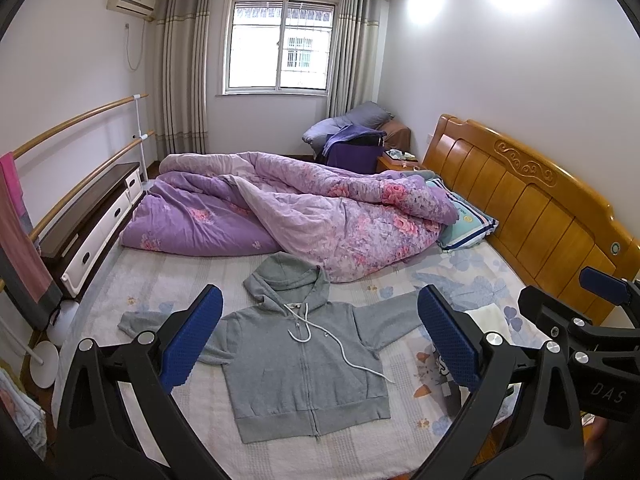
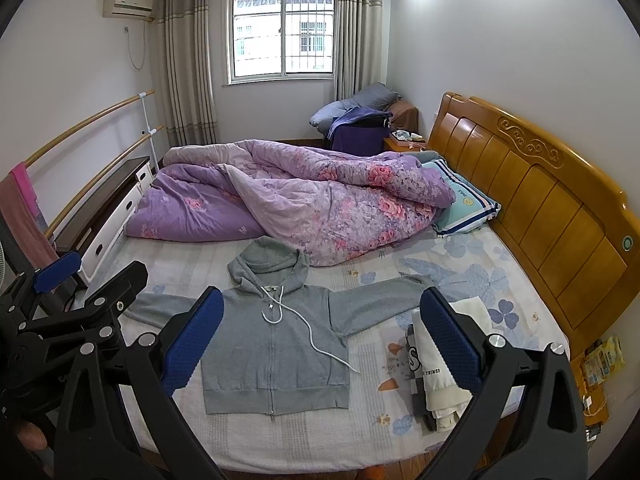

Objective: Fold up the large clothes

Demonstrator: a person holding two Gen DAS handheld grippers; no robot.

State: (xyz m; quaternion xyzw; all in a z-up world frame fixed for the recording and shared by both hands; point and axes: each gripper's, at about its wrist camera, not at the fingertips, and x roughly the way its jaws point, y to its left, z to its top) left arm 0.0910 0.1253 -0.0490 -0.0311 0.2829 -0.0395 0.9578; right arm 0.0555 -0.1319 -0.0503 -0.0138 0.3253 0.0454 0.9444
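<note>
I held the left gripper and right gripper agape, empty, above the grey hoodie, spread flat for folding.

Bed with pale floral sheet, grey zip hoodie spread flat, purple floral quilt bunched behind it, striped pillow, folded clothes stack at right
</note>
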